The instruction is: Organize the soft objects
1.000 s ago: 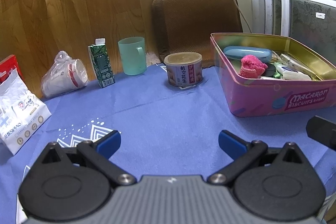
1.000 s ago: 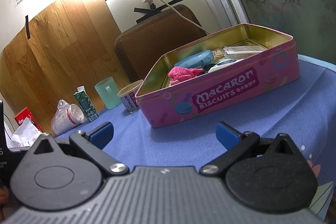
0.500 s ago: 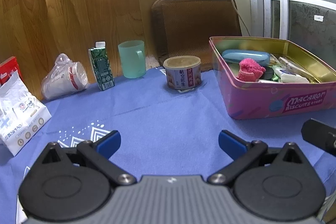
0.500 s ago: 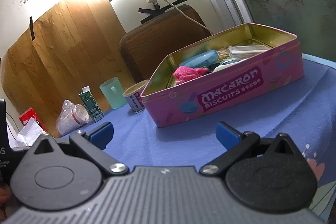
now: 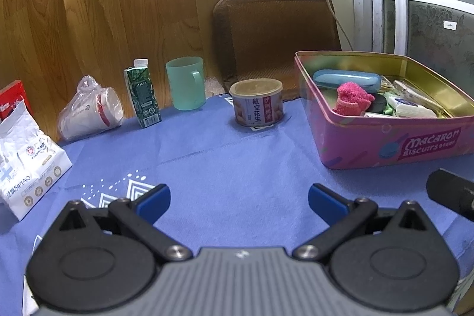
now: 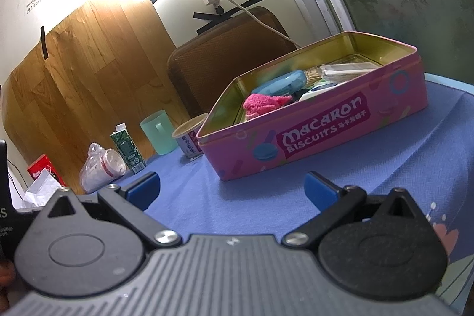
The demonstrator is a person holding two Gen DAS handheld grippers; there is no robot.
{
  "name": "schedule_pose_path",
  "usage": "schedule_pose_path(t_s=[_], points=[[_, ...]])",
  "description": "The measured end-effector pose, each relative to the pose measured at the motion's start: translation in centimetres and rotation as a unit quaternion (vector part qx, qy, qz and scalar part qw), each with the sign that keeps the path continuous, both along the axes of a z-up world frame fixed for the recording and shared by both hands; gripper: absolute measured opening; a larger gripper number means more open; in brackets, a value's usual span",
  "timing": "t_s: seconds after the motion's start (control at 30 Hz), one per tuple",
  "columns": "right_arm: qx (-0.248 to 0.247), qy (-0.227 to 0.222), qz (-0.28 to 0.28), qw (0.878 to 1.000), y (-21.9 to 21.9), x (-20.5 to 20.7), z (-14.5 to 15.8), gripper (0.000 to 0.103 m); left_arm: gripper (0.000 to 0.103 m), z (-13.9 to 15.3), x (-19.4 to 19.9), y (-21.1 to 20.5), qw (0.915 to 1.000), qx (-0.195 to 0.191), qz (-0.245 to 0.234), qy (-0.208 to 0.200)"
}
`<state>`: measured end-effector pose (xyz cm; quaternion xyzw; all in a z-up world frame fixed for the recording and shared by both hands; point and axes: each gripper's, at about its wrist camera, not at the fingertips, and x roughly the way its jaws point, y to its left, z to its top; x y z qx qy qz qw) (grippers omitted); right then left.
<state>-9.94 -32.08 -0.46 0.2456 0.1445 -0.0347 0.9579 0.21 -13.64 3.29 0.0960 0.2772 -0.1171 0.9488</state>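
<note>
A pink fuzzy sock (image 5: 351,99) lies inside the pink Macaron biscuit tin (image 5: 394,145), beside a blue case (image 5: 346,77) and several small items. The sock (image 6: 265,104) and tin (image 6: 326,132) also show in the right wrist view. My left gripper (image 5: 238,202) is open and empty above the blue tablecloth, left of the tin. My right gripper (image 6: 231,188) is open and empty in front of the tin's long side.
Along the back stand a peanut can (image 5: 257,102), a green mug (image 5: 186,82), a green carton (image 5: 142,94) and bagged paper cups (image 5: 89,110). A white tissue pack (image 5: 23,156) lies at the left. A brown chair back (image 5: 275,31) is behind the table.
Both grippers have drawn back and risen slightly, so the tin and table items sit a little farther off. Both stay open and empty.
</note>
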Motion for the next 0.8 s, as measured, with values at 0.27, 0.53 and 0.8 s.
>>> schedule_pose_path(t_s=[0.27,0.53,0.8], points=[[-0.004,0.004,0.0,1.0,0.2,0.21,-0.1,0.103,0.103,-0.45,0.6,0.36,0.9998,-0.002,0.001,0.018],[-0.013,0.004,-0.003,1.0,0.52,0.41,0.13,0.103,0.103,-0.54,0.89,0.55,0.9997,-0.005,-0.001,0.022],[-0.018,0.004,-0.01,1.0,0.73,0.26,0.34,0.103,0.103,-0.53,0.68,0.48,0.9998,-0.005,-0.006,0.02]])
